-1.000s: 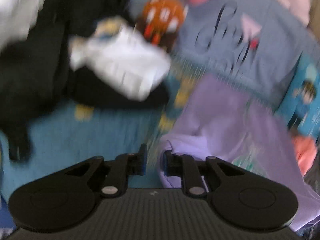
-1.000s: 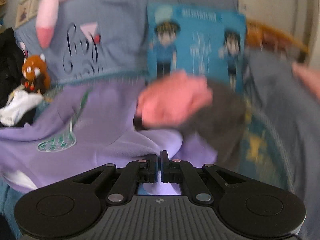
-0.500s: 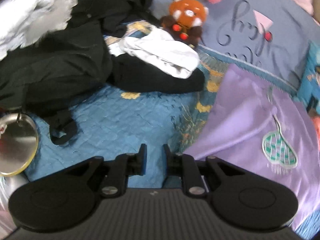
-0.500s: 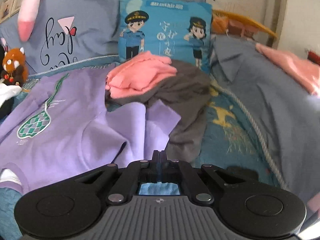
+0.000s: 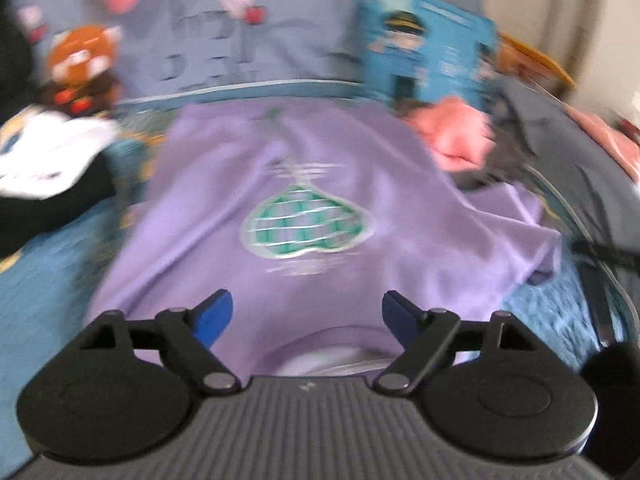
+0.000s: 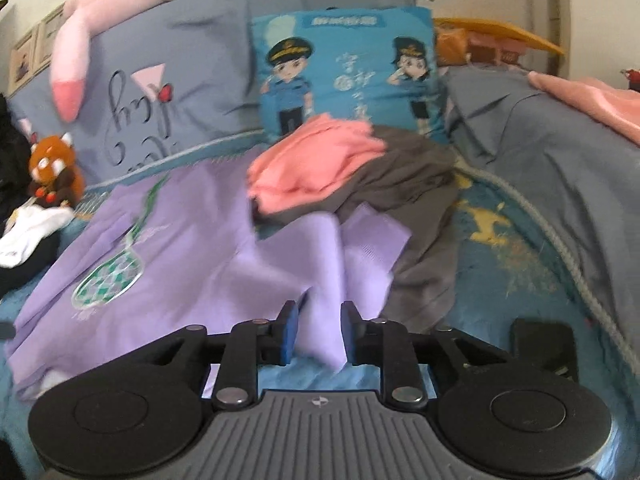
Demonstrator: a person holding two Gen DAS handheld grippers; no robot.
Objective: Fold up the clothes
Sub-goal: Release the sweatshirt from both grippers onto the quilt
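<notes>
A purple shirt (image 5: 304, 184) with a green checked print lies spread on the blue bedspread (image 5: 52, 280). Its collar sits just ahead of my left gripper (image 5: 308, 312), whose jaws are opening wide above the cloth with nothing pressed between them; this view is blurred. In the right wrist view the same purple shirt (image 6: 192, 264) stretches to the left, and a fold of its sleeve (image 6: 324, 280) stands between the blue pads of my right gripper (image 6: 319, 330). Those jaws are opening, and the pads do not press the sleeve.
A pink garment (image 6: 316, 164) lies on a grey one (image 6: 412, 184) beyond the sleeve. Behind stand a cartoon pillow (image 6: 348, 72) and a grey pillow (image 6: 160, 92). A red panda plush (image 6: 52, 168) and white cloth (image 6: 28, 236) on black clothes are at the left.
The left view swung from the black clothes pile over to the purple shirt, and its jaws went from nearly shut to wide. The right jaws parted from shut around the sleeve.
</notes>
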